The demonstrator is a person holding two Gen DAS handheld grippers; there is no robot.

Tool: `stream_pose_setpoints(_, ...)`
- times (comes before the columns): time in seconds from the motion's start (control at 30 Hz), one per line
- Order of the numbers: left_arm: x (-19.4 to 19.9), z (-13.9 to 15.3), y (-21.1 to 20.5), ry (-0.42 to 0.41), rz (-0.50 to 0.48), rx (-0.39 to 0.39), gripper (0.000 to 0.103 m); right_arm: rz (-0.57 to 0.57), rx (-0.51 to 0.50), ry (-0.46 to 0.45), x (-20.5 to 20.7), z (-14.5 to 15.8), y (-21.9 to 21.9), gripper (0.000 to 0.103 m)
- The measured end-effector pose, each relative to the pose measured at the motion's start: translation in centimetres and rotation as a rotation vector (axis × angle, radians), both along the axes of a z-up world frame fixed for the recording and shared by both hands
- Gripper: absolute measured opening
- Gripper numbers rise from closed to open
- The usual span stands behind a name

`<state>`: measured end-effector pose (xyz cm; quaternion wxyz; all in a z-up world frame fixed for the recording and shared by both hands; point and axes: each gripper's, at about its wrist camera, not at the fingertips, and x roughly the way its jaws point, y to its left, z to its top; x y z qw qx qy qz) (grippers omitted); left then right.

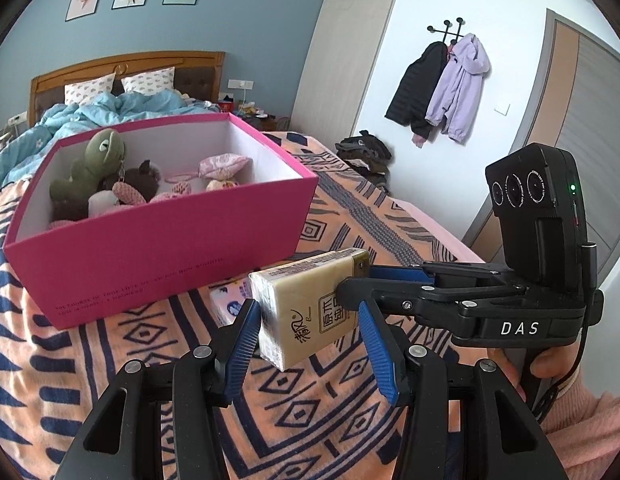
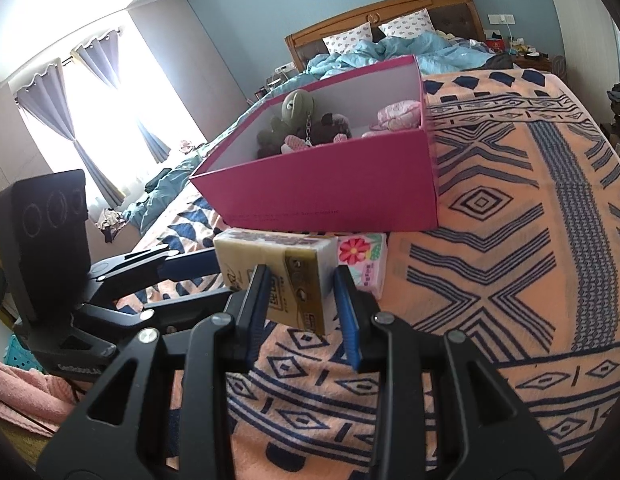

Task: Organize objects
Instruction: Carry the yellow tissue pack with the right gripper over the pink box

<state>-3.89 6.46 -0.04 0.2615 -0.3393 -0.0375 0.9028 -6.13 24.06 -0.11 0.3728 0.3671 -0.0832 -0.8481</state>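
Broadly, the patterned bed (image 1: 109,360) carries the pink box (image 1: 169,248), already holding soft toys (image 1: 97,168). Both grippers pinch one tissue pack (image 1: 305,308) above the blanket, just short of the box: left gripper (image 1: 305,332) on its near end, right gripper (image 2: 301,300) on the other. I'd keep both fingers (image 1: 245,344) pressed evenly, clear the near wall, then lower it inside. A flowered packet (image 2: 364,260) behind is half hidden; its print is unreadable.
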Motion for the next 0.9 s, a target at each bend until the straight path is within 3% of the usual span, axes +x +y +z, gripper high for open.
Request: stream_pose_setpoints(0.9,-1.8,2.4,-0.1,0.058,0.009,0.001,0.051,-0.009,0.024,0.085,-1.0,2.9,-0.4,0.036)
